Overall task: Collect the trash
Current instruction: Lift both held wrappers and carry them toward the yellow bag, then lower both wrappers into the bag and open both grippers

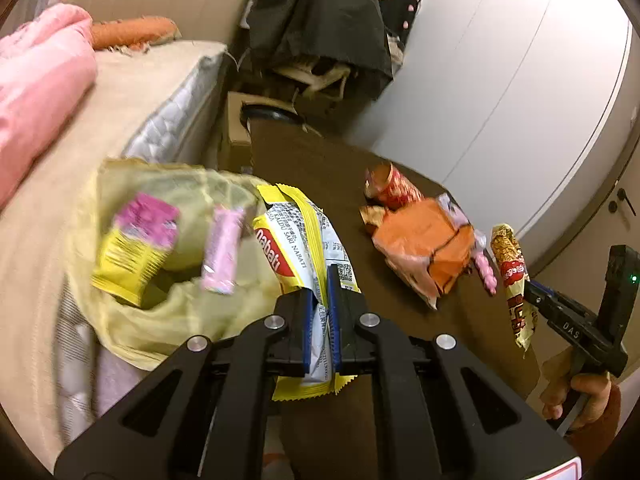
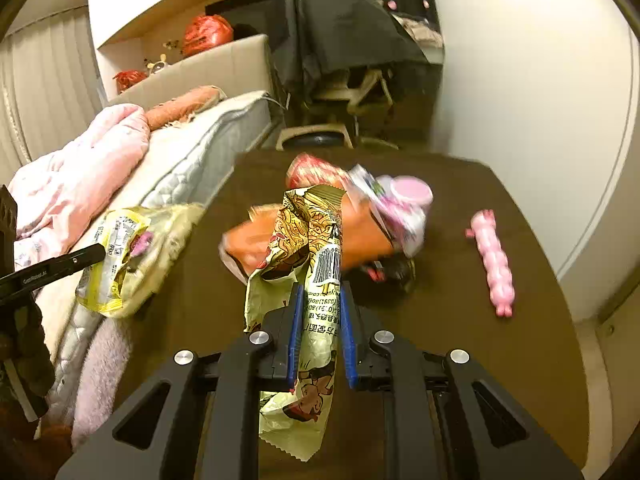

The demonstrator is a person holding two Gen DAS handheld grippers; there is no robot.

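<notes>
My left gripper point(image 1: 325, 300) is shut on a yellow and white Nabati wrapper point(image 1: 298, 240), held just right of an open yellow plastic bag point(image 1: 132, 328). The bag holds a yellow and pink packet point(image 1: 134, 248) and a pink wrapper point(image 1: 222, 254). My right gripper point(image 2: 320, 300) is shut on a crumpled noodle wrapper point(image 2: 308, 240) above the brown table point(image 2: 460, 340). On the table lie an orange bag point(image 2: 360, 240), a red cup point(image 1: 390, 186), a pink lidded cup point(image 2: 410, 192) and a pink bottle pack point(image 2: 494, 264). In the left wrist view the right gripper point(image 1: 532, 294) holds the noodle wrapper point(image 1: 514, 276).
A bed with a grey mattress point(image 2: 208, 148) and a pink blanket point(image 2: 80, 176) runs along the table's left side. Behind the table stand a chair under a black cover point(image 2: 340, 40) and a cardboard box point(image 1: 236, 128). A white wall point(image 2: 520, 80) borders the right. A hand point(image 1: 580, 396) grips the right tool.
</notes>
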